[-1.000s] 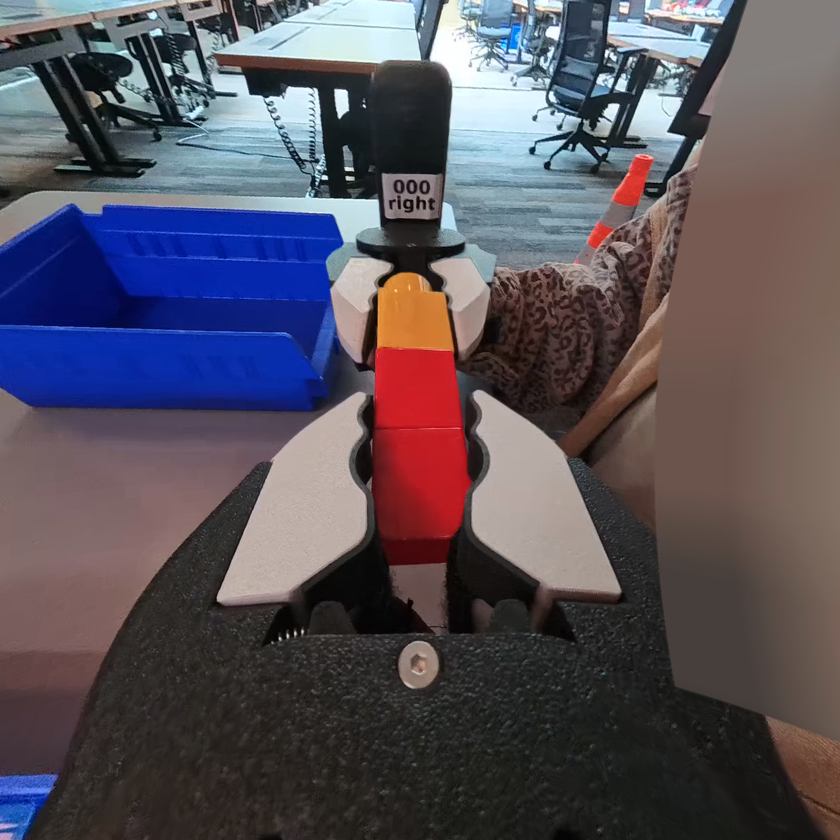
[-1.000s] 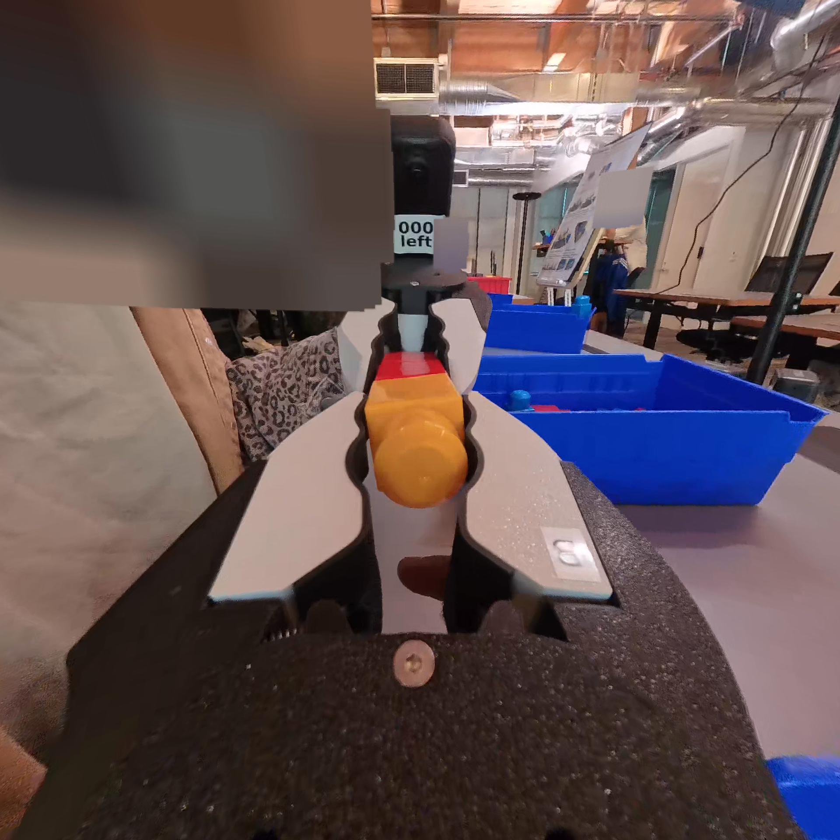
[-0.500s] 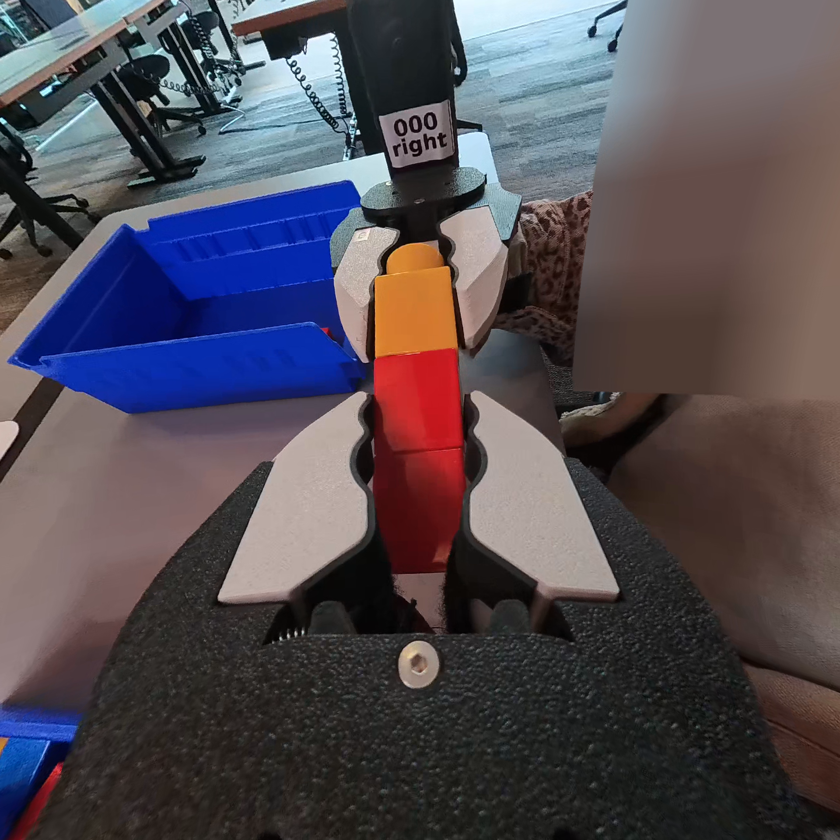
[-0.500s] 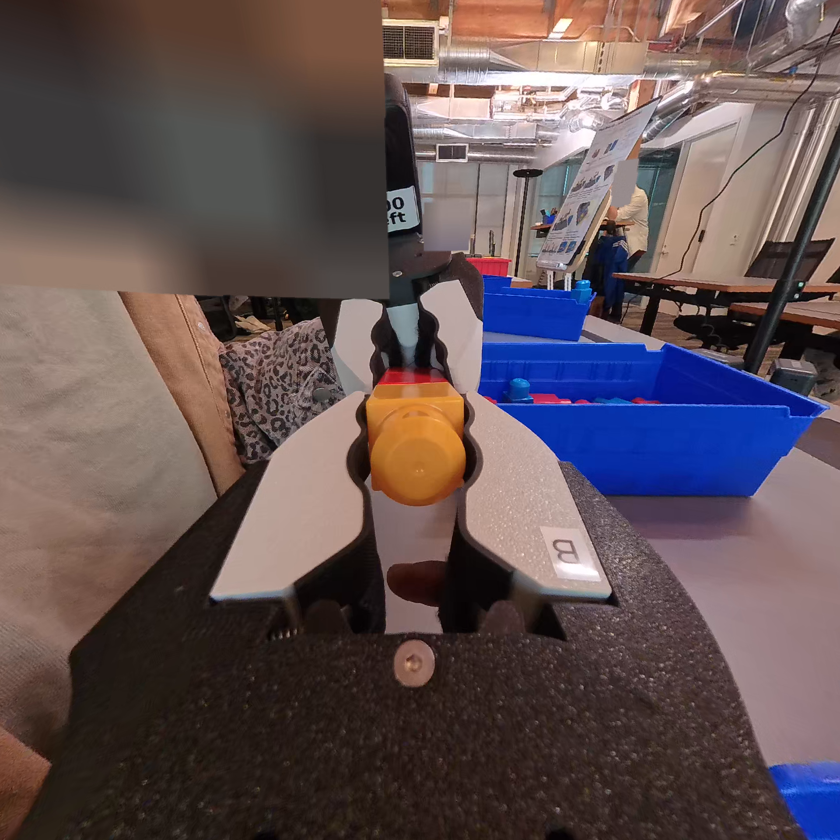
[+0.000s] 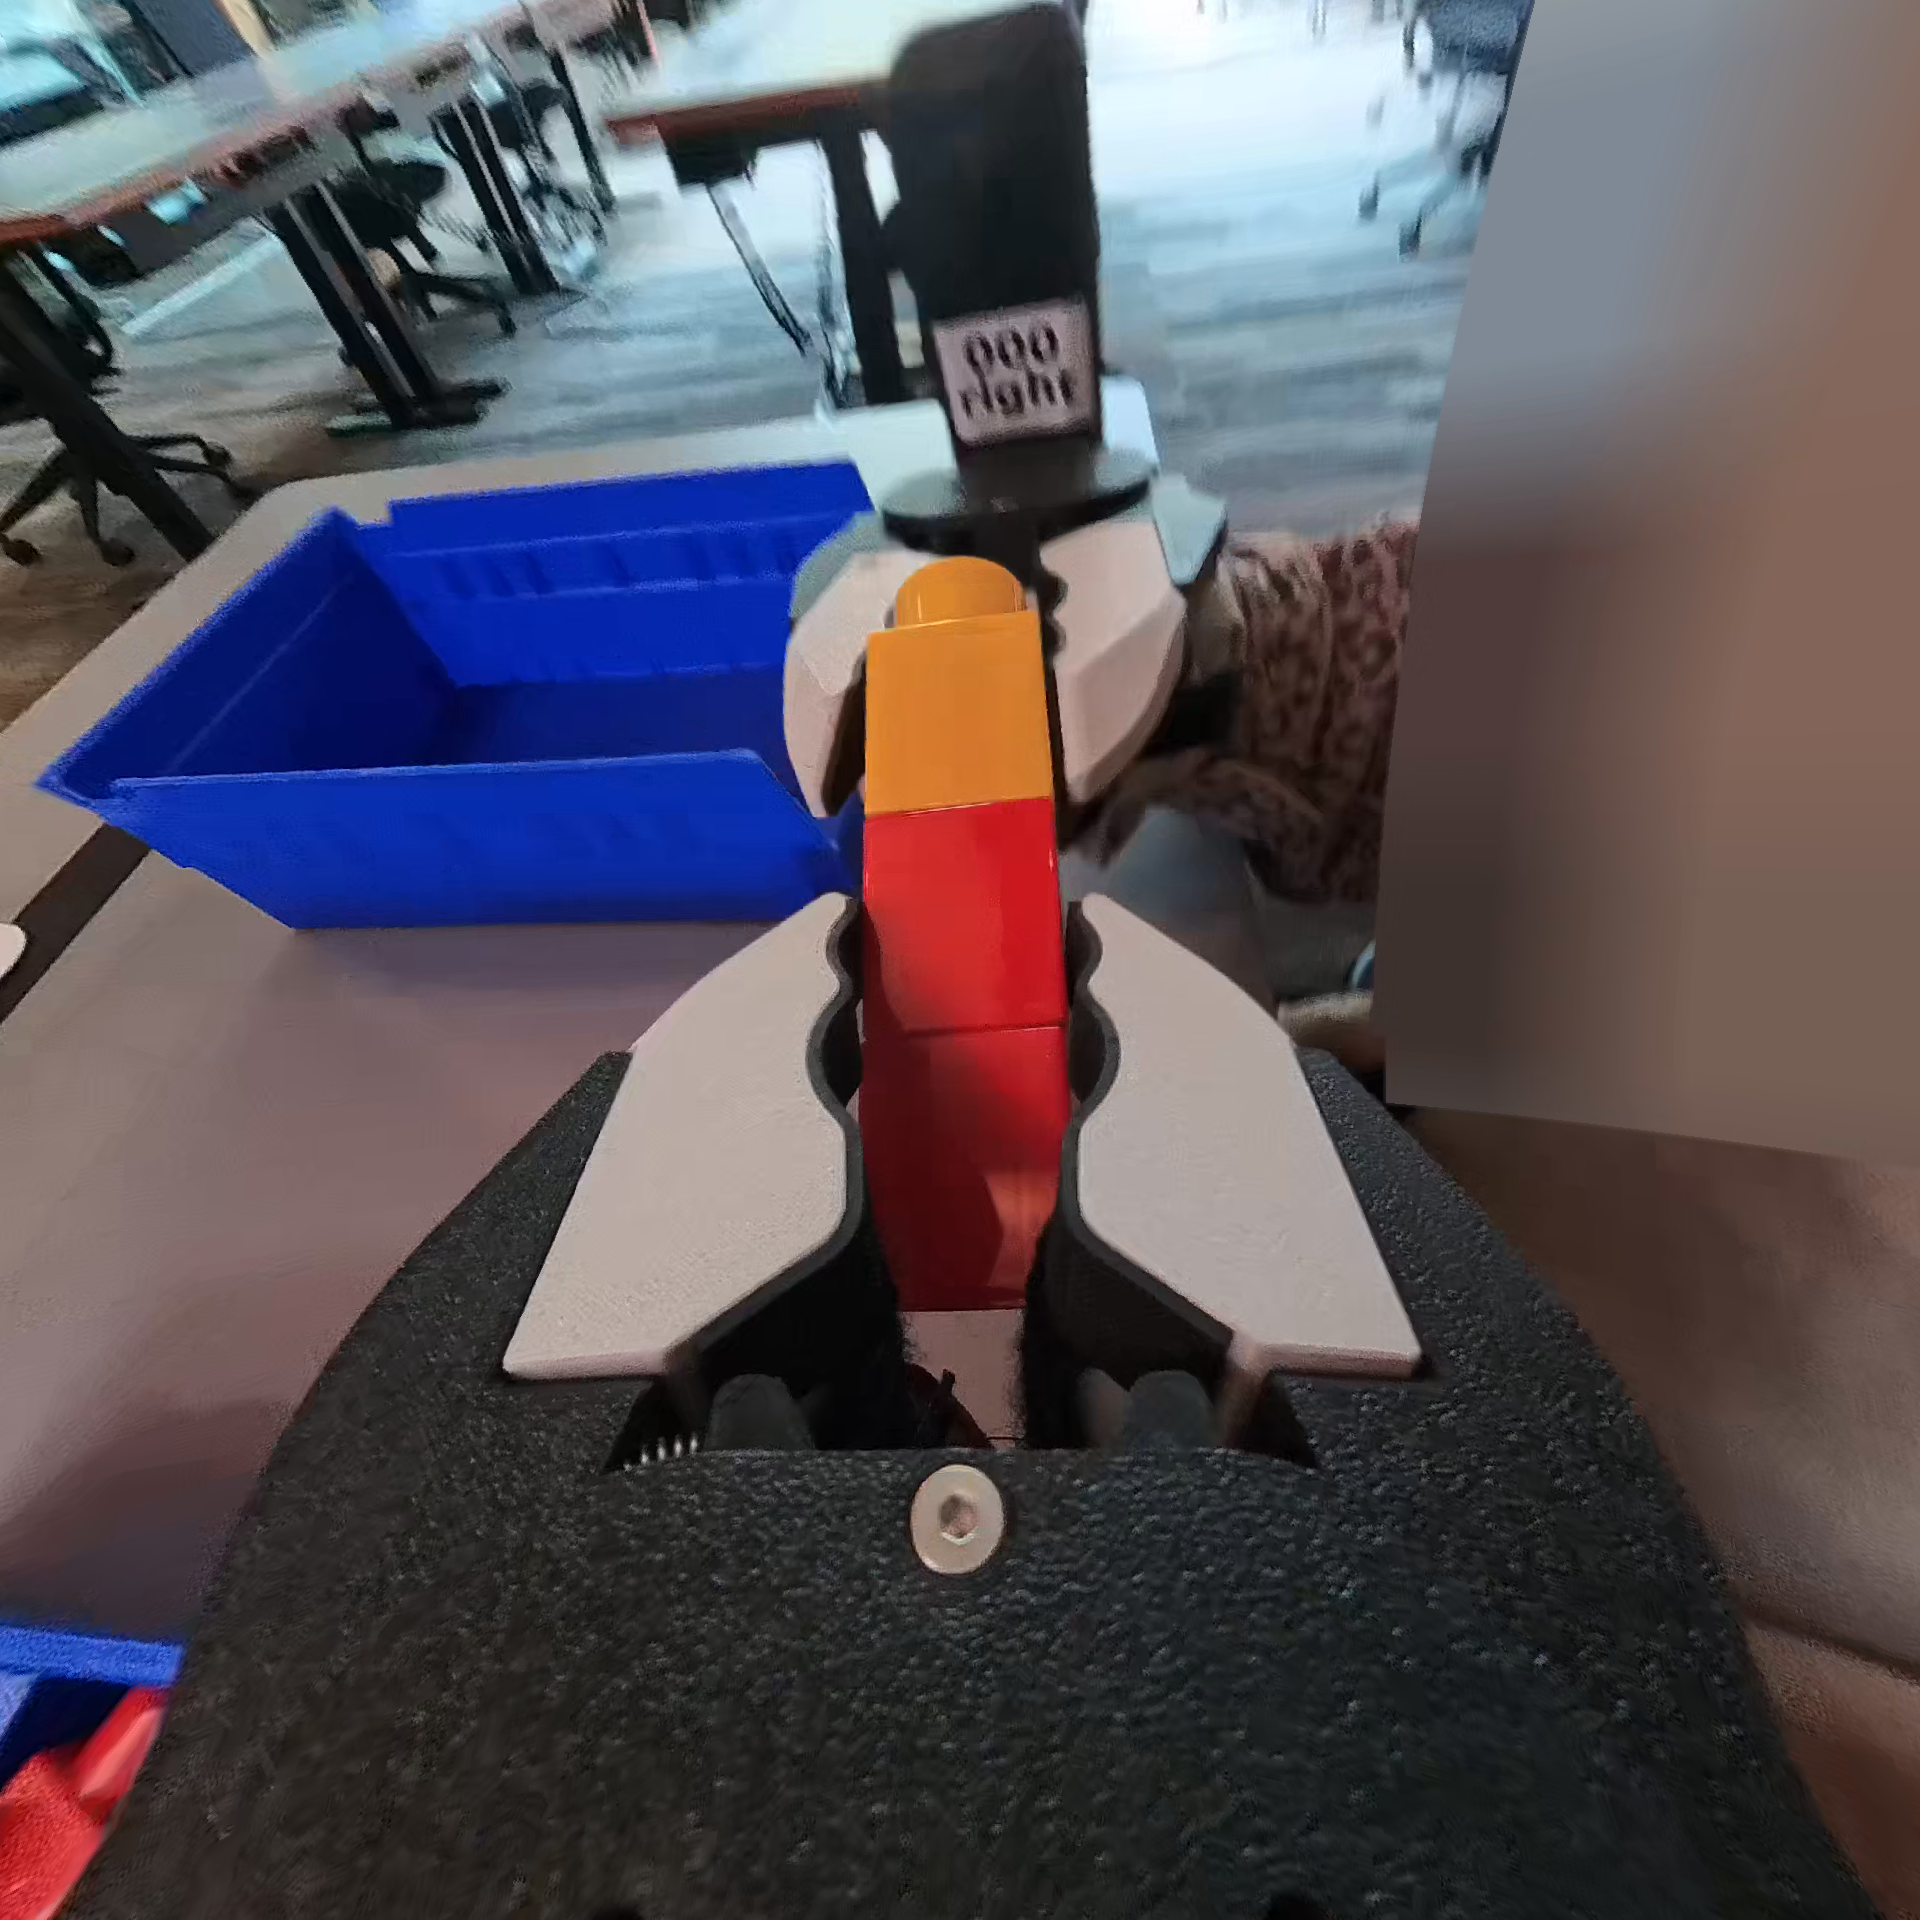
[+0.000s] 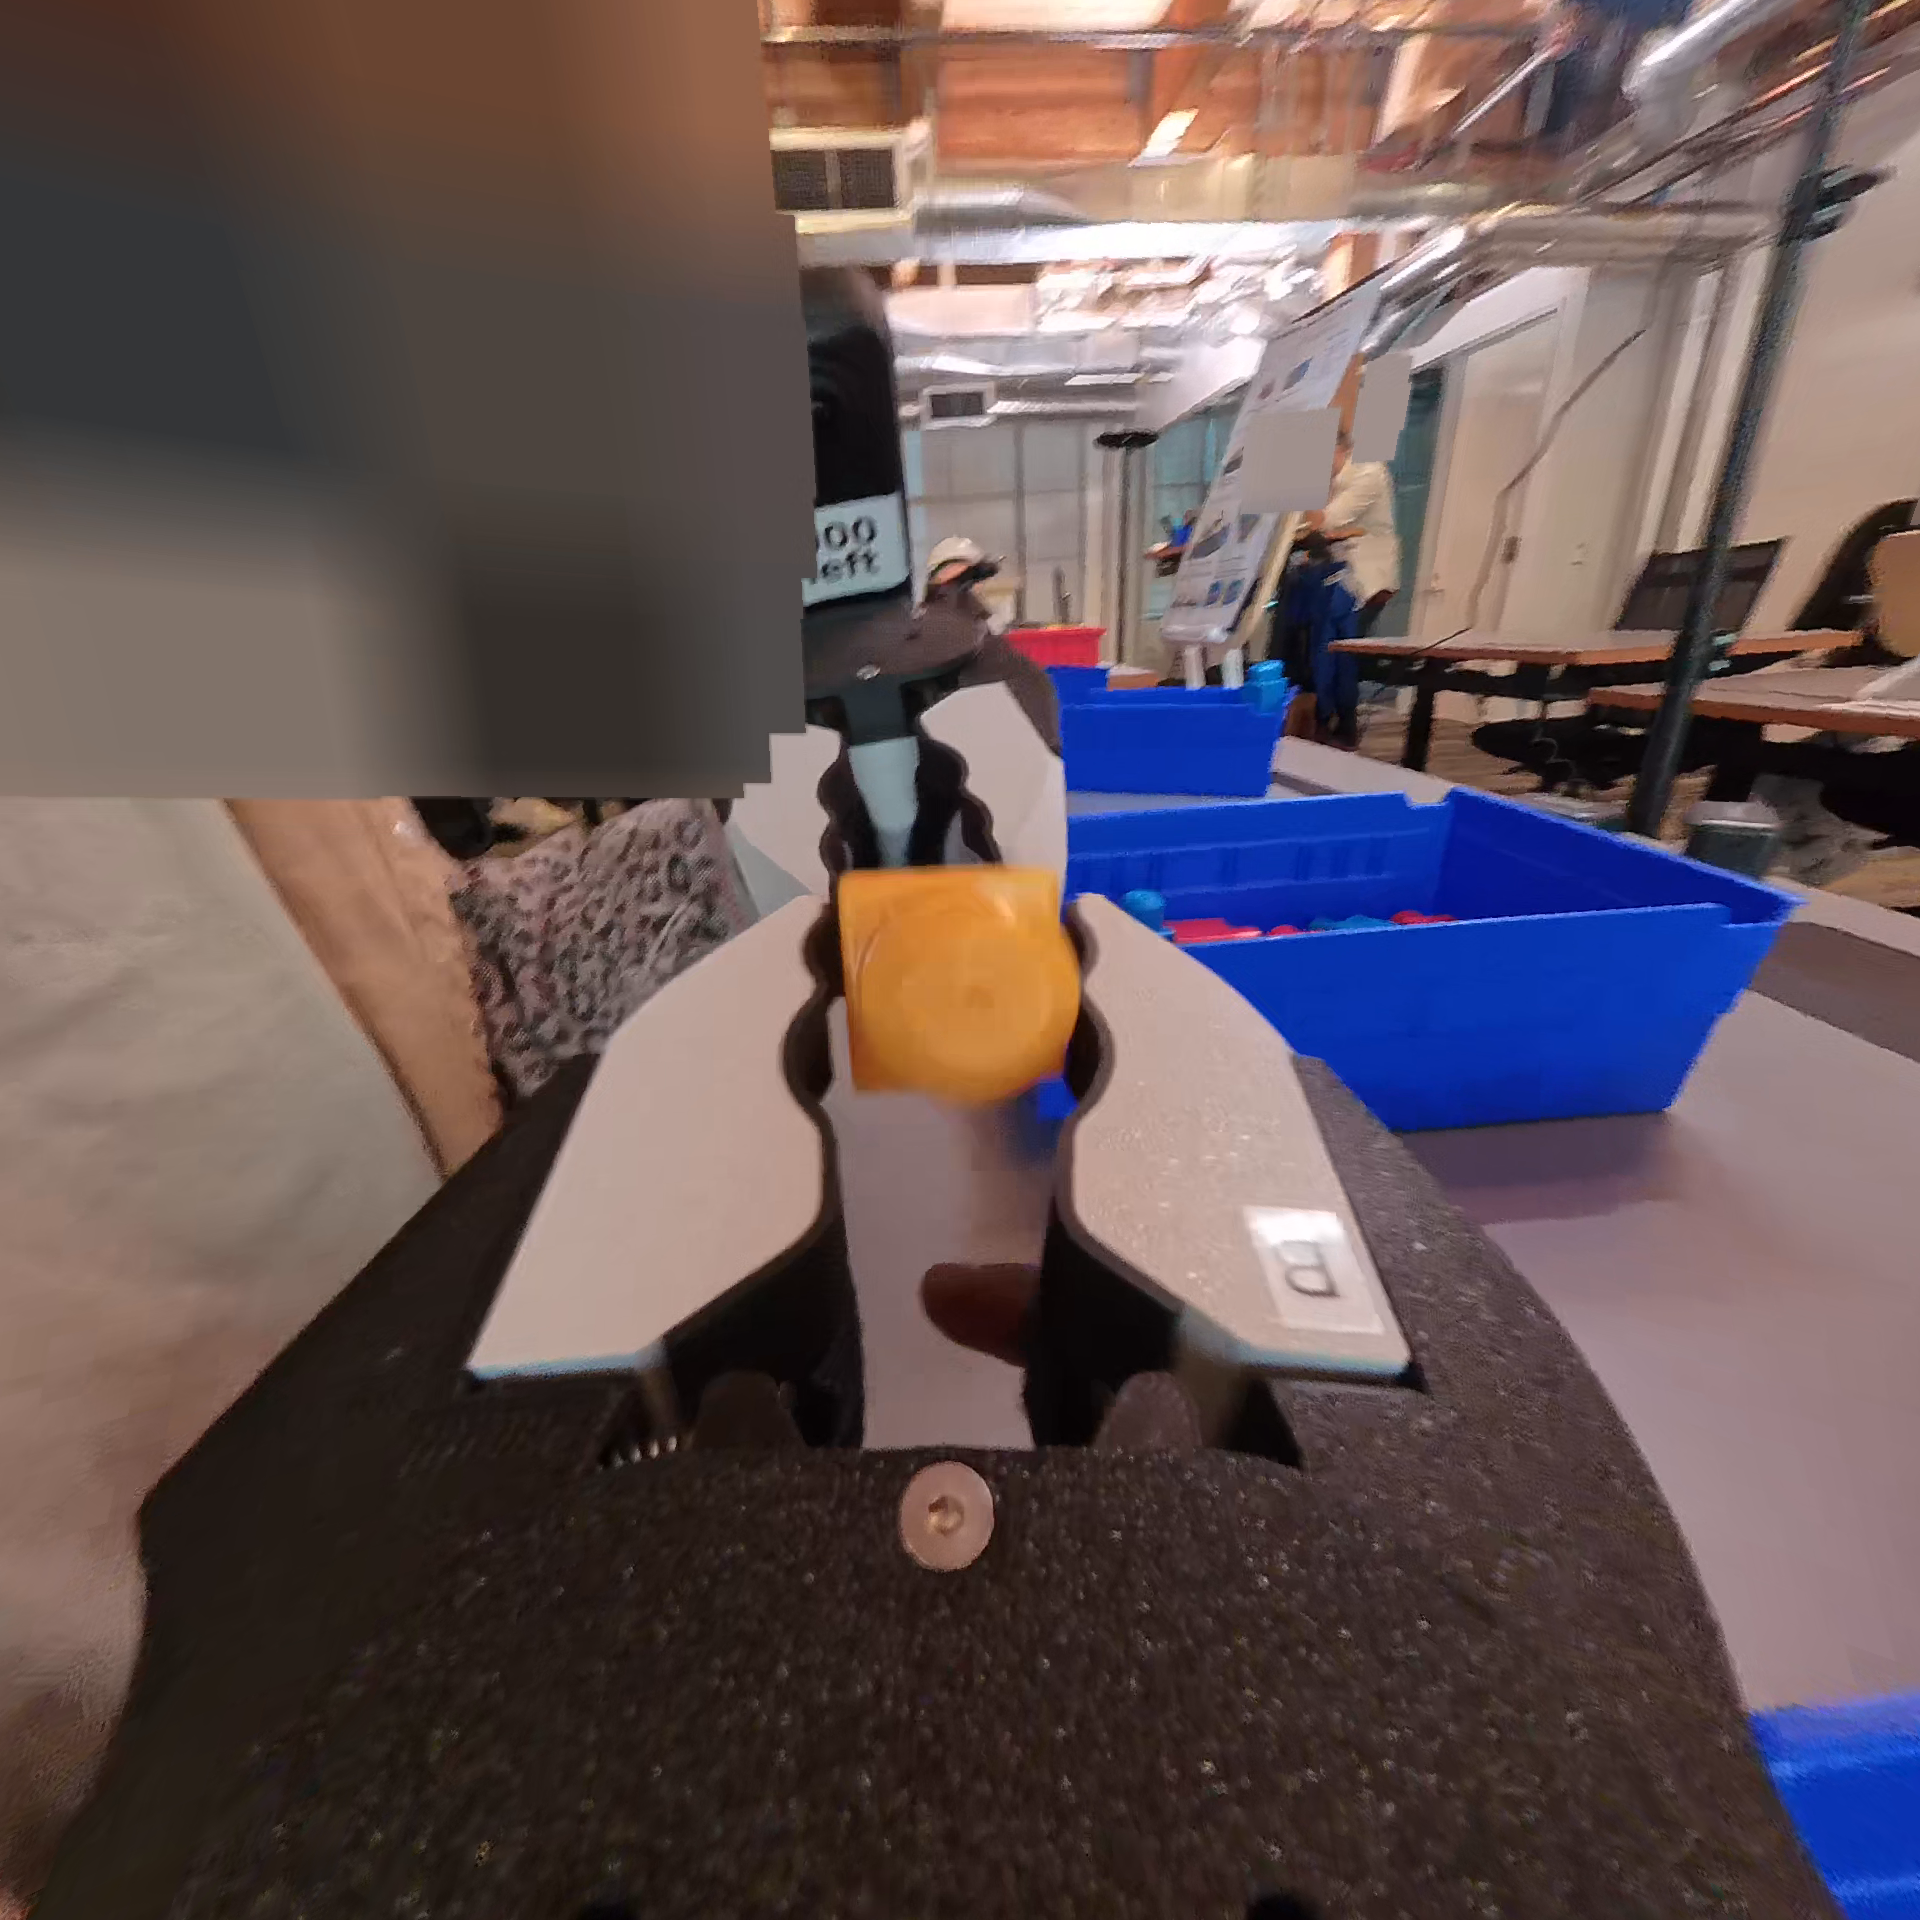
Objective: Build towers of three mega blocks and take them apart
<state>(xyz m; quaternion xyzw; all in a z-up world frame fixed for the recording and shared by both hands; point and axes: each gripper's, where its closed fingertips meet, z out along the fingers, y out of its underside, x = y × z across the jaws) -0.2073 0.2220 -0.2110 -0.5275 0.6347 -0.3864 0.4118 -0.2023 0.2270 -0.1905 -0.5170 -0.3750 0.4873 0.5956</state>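
tower: two red blocks (image 5: pixel 961 1039) plus orange block (image 5: pixel 951 717) at the far end, held in the air between both grippers, above the table (image 5: pixel 260 1091)
left gripper (image 5: pixel 961 997): jaws narrow, pads pressed on the red blocks
right gripper (image 6: pixel 951 997): jaws narrow, clamped on the orange block (image 6: pixel 951 987), stud facing its camera
bins: empty blue bin (image 5: pixel 447 717) far left in the left view; blue bin with blocks (image 6: pixel 1455 935) right in the right view
step: likely pulling the orange block off
how to do well: keep both grips firm, pull straight along the tower axis, slight rock if stuck, avoid twisting
risk: red pair may split instead
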